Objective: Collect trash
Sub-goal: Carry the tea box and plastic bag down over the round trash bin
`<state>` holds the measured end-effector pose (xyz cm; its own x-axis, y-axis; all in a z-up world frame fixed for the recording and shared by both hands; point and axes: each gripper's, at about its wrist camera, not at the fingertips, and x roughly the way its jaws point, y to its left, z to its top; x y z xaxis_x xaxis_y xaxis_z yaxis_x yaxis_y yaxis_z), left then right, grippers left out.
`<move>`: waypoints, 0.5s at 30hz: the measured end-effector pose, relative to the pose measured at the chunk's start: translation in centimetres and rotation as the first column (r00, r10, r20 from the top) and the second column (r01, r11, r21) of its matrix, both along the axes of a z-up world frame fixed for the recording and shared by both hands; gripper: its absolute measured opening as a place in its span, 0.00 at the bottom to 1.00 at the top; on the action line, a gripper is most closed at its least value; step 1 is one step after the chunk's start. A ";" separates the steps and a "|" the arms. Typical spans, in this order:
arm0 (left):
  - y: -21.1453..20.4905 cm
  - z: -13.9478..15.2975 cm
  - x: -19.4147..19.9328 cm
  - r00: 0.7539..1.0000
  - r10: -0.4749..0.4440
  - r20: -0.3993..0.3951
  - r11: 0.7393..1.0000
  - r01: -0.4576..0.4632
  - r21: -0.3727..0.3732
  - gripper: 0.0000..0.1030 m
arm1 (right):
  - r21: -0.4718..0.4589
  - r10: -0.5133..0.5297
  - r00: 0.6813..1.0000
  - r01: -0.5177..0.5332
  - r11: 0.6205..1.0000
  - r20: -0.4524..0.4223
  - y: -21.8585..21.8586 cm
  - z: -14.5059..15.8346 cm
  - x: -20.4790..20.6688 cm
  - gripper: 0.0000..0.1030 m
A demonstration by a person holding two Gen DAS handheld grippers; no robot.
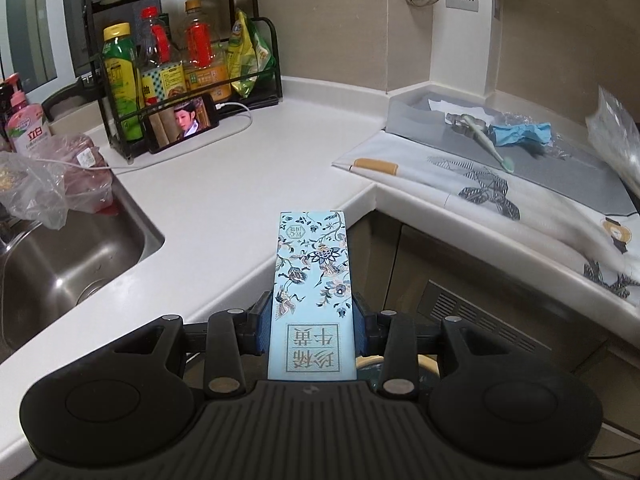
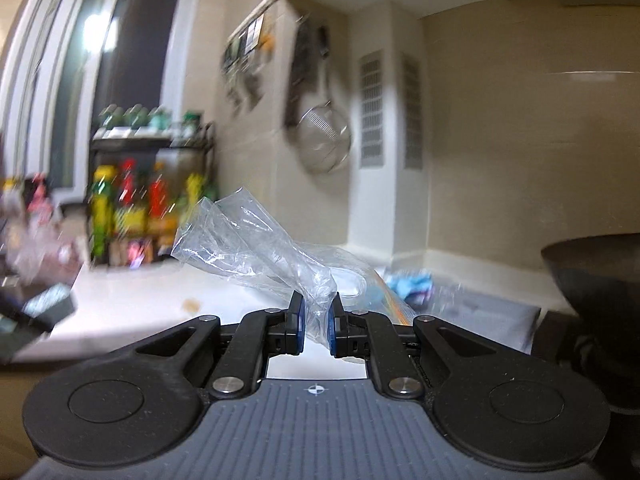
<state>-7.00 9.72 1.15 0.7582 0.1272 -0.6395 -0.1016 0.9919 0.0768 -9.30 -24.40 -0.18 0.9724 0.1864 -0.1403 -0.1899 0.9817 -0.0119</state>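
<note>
Cardboard, light and stiff: my left gripper pinches the carton by its long sides near the base, over the worktop edge. It is pale blue with flowers. My right gripper pinches a clear bag, limp and slippery, bunched at the neck, above the worktop.

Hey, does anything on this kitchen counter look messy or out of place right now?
Yes. On the grey mat at the right lie a crumpled blue scrap and a toothbrush; a cigarette butt sits on the cloth's edge.
</note>
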 end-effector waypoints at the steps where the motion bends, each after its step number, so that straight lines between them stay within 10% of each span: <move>1: 0.0 -0.3 -0.3 1.000 -0.003 -0.005 1.000 0.003 0.001 0.42 | -0.012 0.013 1.000 -0.013 1.000 -0.021 0.3 -0.4 -0.8 0.11; 15: -0.4 -5.7 -4.2 0.991 -0.037 -0.131 0.999 0.039 0.016 0.42 | 0.006 0.155 0.953 -0.159 0.987 -0.262 5.0 -4.6 -6.4 0.12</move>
